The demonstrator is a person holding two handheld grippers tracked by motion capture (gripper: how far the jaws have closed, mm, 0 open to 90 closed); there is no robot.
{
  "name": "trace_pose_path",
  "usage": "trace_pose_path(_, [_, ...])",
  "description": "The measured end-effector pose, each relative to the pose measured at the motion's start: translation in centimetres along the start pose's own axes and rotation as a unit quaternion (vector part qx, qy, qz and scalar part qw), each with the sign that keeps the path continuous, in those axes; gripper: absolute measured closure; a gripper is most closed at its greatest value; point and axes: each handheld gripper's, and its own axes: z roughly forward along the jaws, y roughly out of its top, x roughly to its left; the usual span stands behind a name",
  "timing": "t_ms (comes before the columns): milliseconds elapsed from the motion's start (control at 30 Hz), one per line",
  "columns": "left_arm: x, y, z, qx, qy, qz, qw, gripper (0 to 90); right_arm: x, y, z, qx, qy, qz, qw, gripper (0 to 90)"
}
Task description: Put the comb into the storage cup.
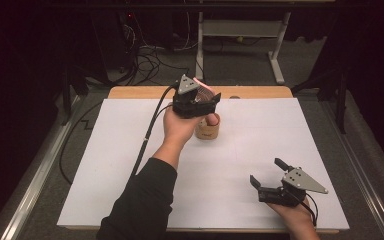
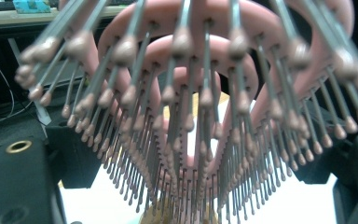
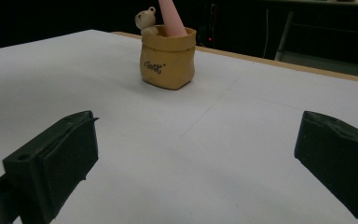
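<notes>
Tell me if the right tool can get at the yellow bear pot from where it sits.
Probably yes. The right tool rests open on the white sheet, with bare sheet between it and the bear pot. But the left tool holds a pink hairbrush down into the pot, crowding its top.

Hairbrush point(image 2: 205, 60) pink body, grey bristles with pinkish-brown ball tips; handle point(image 3: 170, 16) same pink. Holder cup point(image 3: 168, 58) mustard tan, sack-shaped, dark lettering on front; small beige bear figure point(image 3: 145, 21) on rim. Table sheet point(image 1: 240, 165) plain white, faint thin lines; wooden table edge point(image 1: 145, 92) light tan. Left gripper point(image 1: 196, 102) black, grey three-cornered plate, black cable point(image 1: 147, 135); brass-coloured insert point(image 2: 18, 146) in jaw. Right gripper point(image 1: 269, 181) black, grey plate. Sleeve point(image 1: 142, 200) black. Floor point(image 1: 230, 65) grey; background dark.
</notes>
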Motion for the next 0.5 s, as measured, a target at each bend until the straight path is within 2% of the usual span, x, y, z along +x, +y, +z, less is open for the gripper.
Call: trace_pose_path(500, [0.45, -1.05, 0.85, 0.016, 0.004, -0.007, 0.9998, 18.4, -0.07, 0.08, -0.14, -0.004, -0.001, 0.003, 1.0000, 0.3])
